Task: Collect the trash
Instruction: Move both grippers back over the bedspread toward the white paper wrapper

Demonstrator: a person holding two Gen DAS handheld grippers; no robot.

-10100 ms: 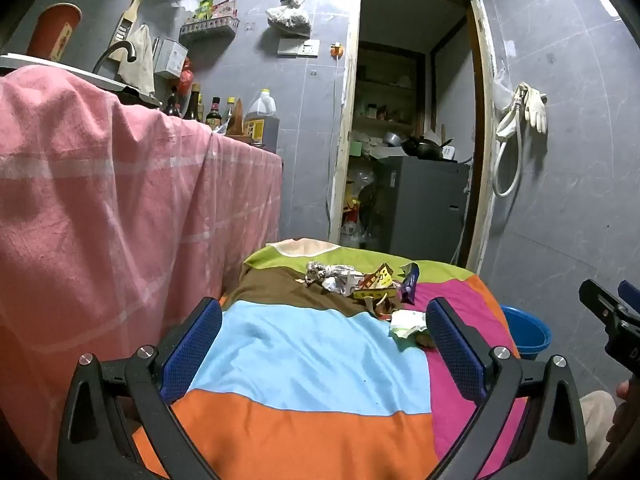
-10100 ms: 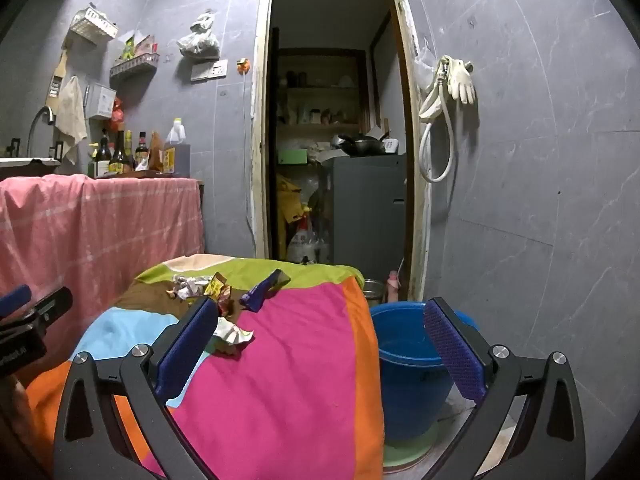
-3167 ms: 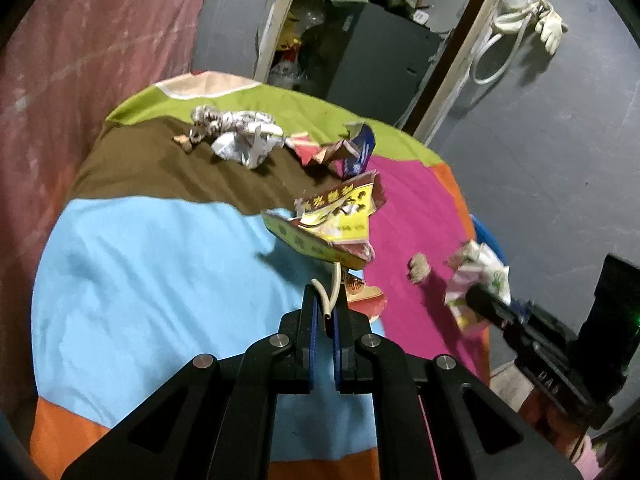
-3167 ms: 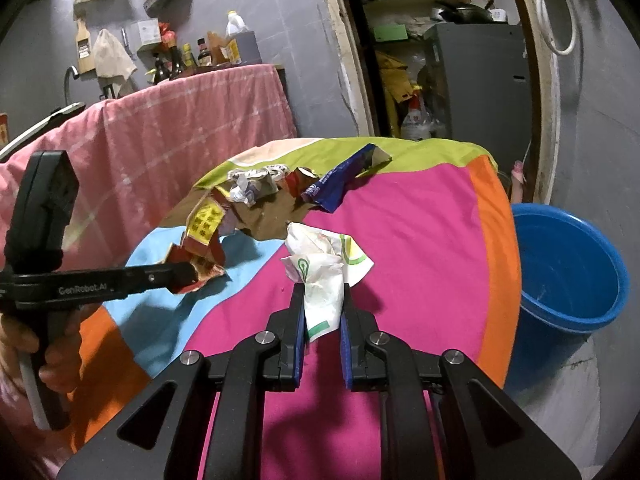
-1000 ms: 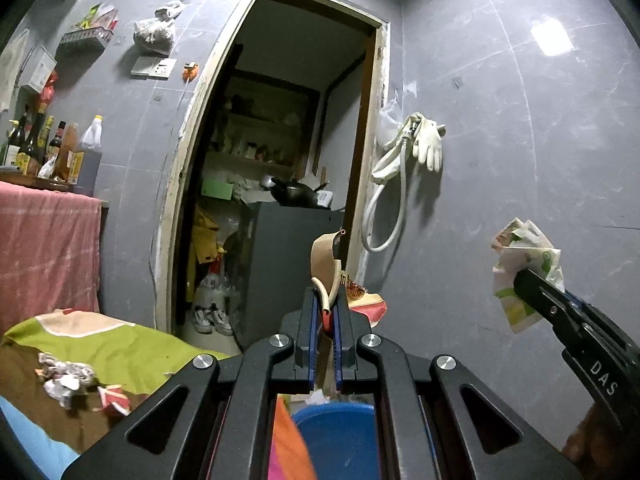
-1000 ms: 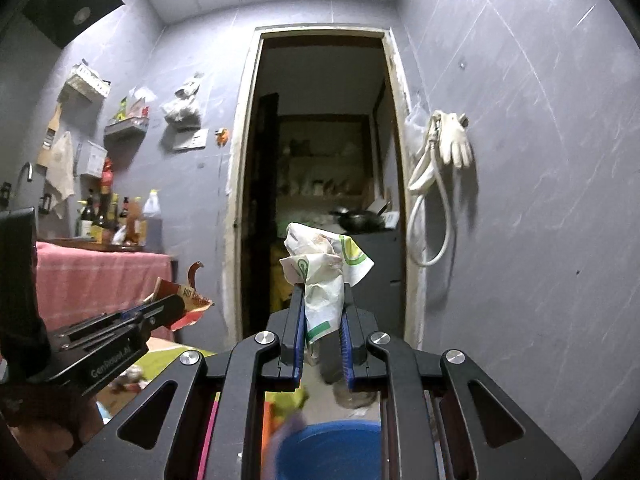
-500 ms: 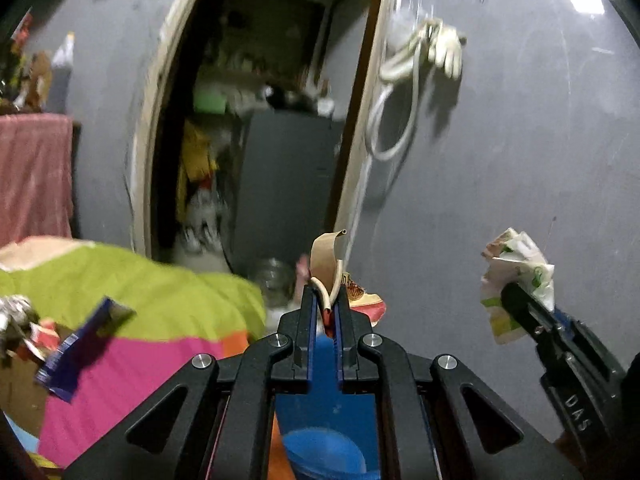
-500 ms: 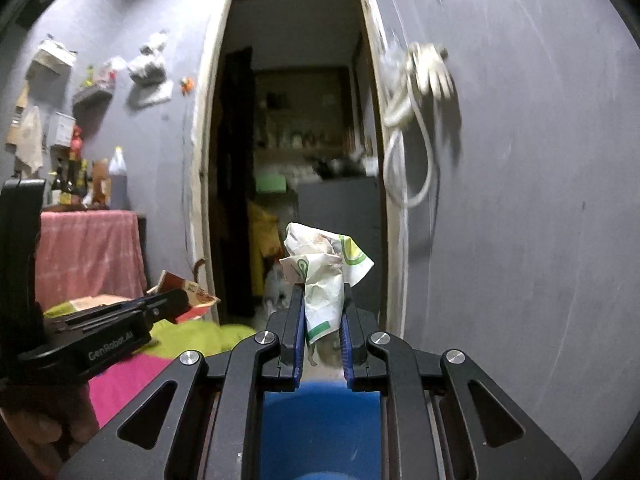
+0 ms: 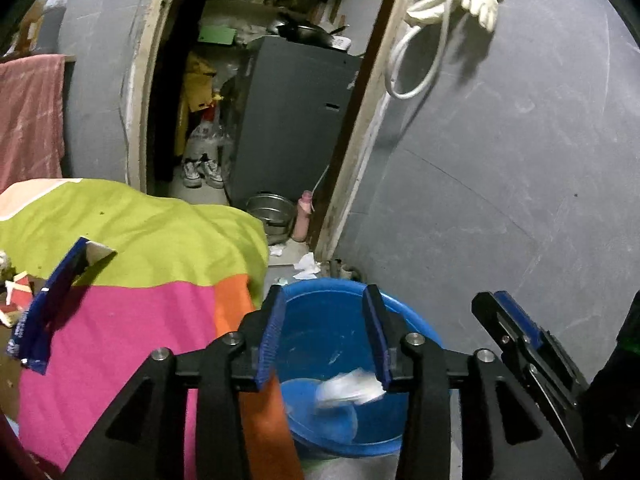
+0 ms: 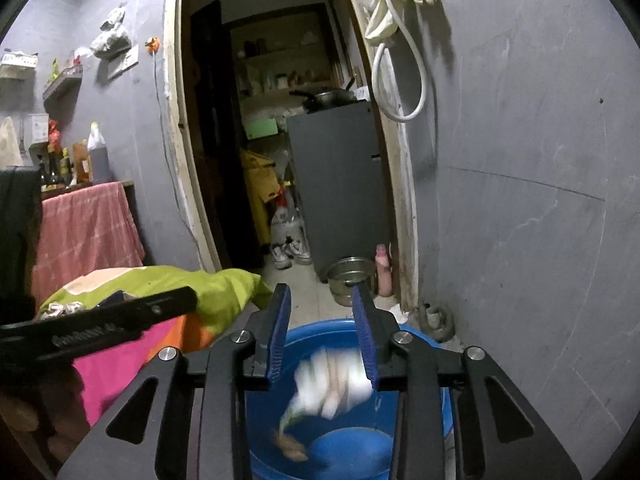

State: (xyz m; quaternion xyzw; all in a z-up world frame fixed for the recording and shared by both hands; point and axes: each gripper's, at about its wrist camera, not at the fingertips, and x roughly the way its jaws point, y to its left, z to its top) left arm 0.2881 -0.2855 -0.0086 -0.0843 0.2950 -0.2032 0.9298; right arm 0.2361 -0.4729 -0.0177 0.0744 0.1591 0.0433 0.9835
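Both grippers hang over the blue bucket (image 9: pixel 332 312), which also shows in the right wrist view (image 10: pixel 416 336). My left gripper (image 9: pixel 325 332) is open and empty. My right gripper (image 10: pixel 322 328) is open; the white-and-green crumpled wrapper (image 10: pixel 332 386) falls blurred just below its fingers, into the bucket. It shows blurred inside the bucket in the left wrist view (image 9: pixel 352 388). A brownish scrap (image 10: pixel 290 444) drops lower in the bucket. A dark blue wrapper (image 9: pixel 52 292) and more trash (image 9: pixel 12 288) lie on the striped cloth (image 9: pixel 132 320).
The right gripper appears at the right edge of the left wrist view (image 9: pixel 520 344). A doorway with a grey cabinet (image 9: pixel 288 120), a metal pot (image 9: pixel 268 212) and shoes lies beyond. A grey wall (image 9: pixel 500 160) with hose and gloves stands right. A pink-draped counter (image 10: pixel 84 232) stands left.
Both grippers tipped down over the bucket and opened. The yellow-red wrapper left my left gripper and the white-green wrapper left my right; both are falling into the bucket.
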